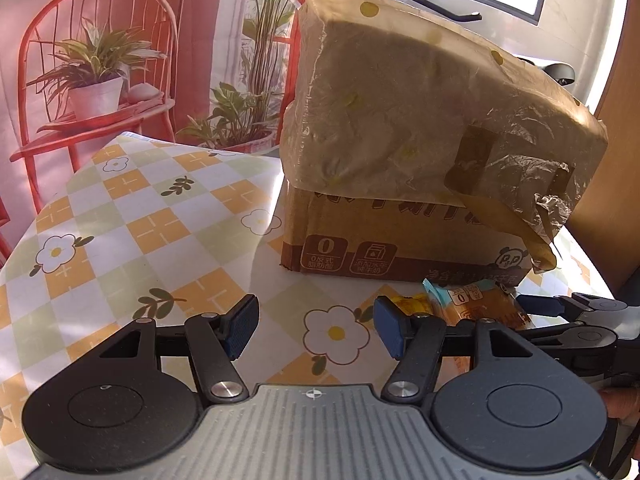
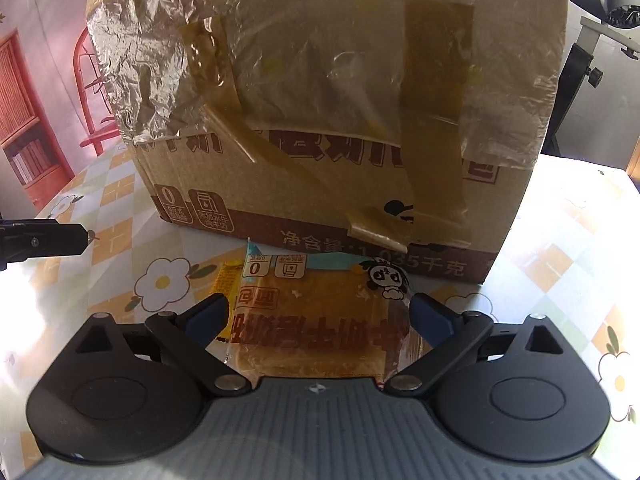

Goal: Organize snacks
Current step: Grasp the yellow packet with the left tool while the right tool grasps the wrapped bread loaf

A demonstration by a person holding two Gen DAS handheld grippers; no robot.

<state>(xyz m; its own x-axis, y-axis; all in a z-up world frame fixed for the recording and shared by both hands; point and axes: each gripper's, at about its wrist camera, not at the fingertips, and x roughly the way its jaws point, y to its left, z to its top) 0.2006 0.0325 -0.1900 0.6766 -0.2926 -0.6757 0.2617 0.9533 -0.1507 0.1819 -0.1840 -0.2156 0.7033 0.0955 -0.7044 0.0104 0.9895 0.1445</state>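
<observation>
A wrapped bread snack (image 2: 320,316) with a panda print lies flat on the table in front of a cardboard box (image 2: 340,160). My right gripper (image 2: 320,312) is open, its blue pads on either side of the packet, not pressing it. A smaller yellow packet (image 2: 228,280) lies partly under the bread snack's left edge. My left gripper (image 1: 316,328) is open and empty above the tablecloth, left of the snack (image 1: 476,304). The box (image 1: 400,248) stands behind it. The right gripper (image 1: 560,308) shows at the right edge of the left wrist view.
The box is covered on top with taped brown plastic wrap (image 1: 420,100). The table has a checkered flower tablecloth (image 1: 140,220). A printed backdrop with a red chair (image 1: 100,60) hangs behind. The left gripper's finger (image 2: 48,236) shows at the left in the right wrist view.
</observation>
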